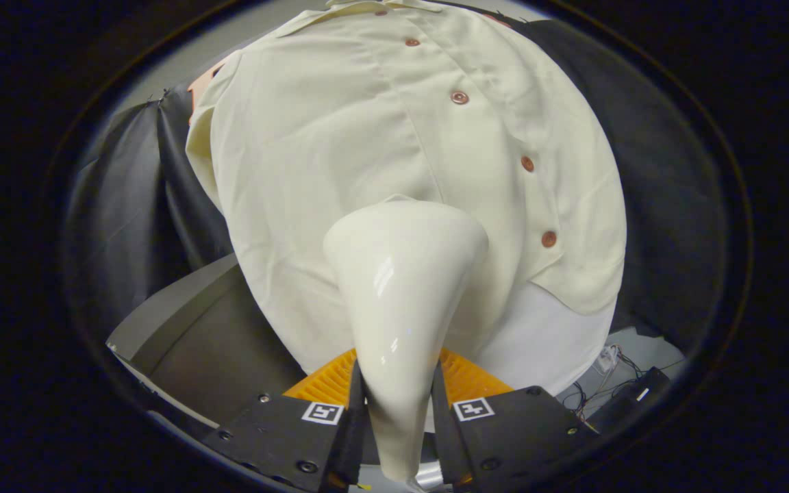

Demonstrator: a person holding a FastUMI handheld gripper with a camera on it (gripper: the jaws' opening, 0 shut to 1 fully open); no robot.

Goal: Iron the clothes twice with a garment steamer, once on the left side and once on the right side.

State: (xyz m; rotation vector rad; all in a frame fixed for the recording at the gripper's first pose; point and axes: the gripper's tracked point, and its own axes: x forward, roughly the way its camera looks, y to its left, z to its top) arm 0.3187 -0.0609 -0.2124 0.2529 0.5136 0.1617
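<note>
The gripper [398, 404] squeezes the steamer [401, 287] with both fingers, and its wide head presses on the shirt [367, 137]. The shirt has 5 buttons [459, 97]. Black cloth [127, 192] hangs behind, and wires [607, 383] lie low beside the shirt.

The shirt [340, 137] is a pale cream with small reddish-brown buttons [459, 97] down its front, and a white layer [545, 342] shows below its hem. The garment steamer [401, 287] is glossy cream-white, its narrow handle clamped between both fingers of the claw [398, 418], on whose body sit black-and-white square markers [473, 409].
</note>
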